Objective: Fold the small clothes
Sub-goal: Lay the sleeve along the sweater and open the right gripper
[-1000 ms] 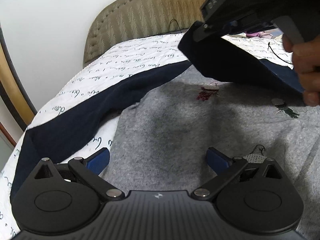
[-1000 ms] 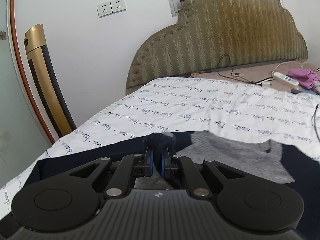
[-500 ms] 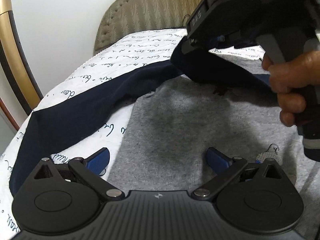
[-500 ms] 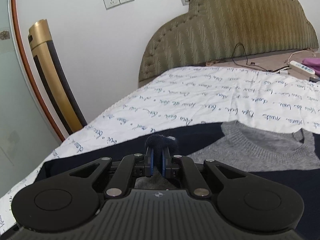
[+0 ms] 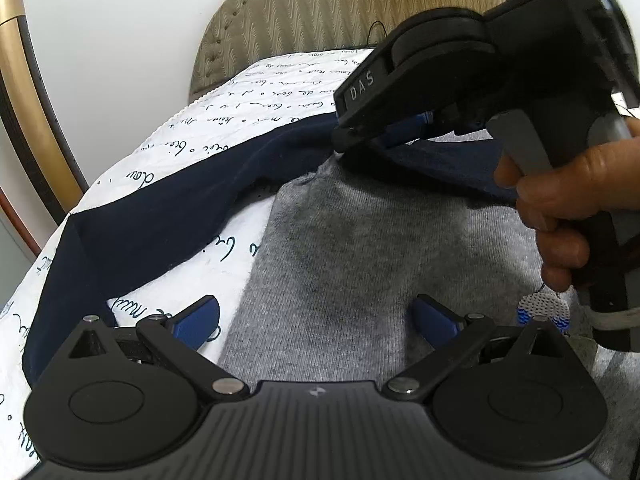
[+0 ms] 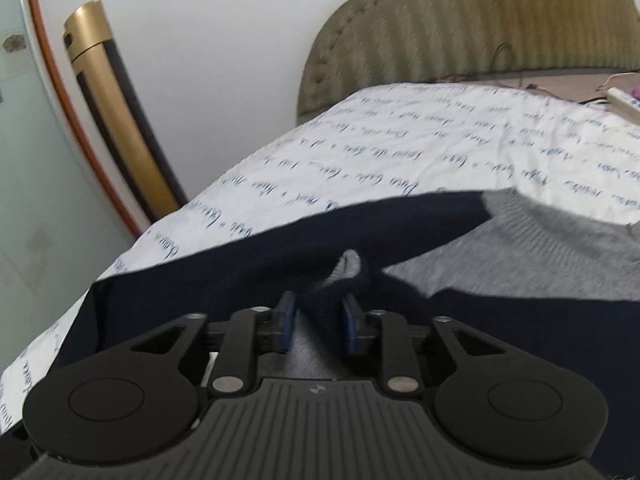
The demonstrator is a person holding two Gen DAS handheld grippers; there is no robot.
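A grey knit sweater with navy sleeves lies flat on the bed. Its left navy sleeve stretches out to the left over the sheet. My left gripper is open and empty, low over the sweater's lower body. My right gripper is down on the sweater's upper chest with its jaws partly apart, and the navy cuff of the other sleeve lies loose between them. In the left wrist view the right gripper rests on the folded-over navy sleeve.
A white sheet with blue script covers the bed. A padded olive headboard stands behind. A gold and black post stands at the left by the wall. A white power strip lies far right.
My right gripper came down to the sweater's chest with the navy sleeve cuff and its jaws have parted, loosening the cuff. My left gripper stayed open and moved slightly left.
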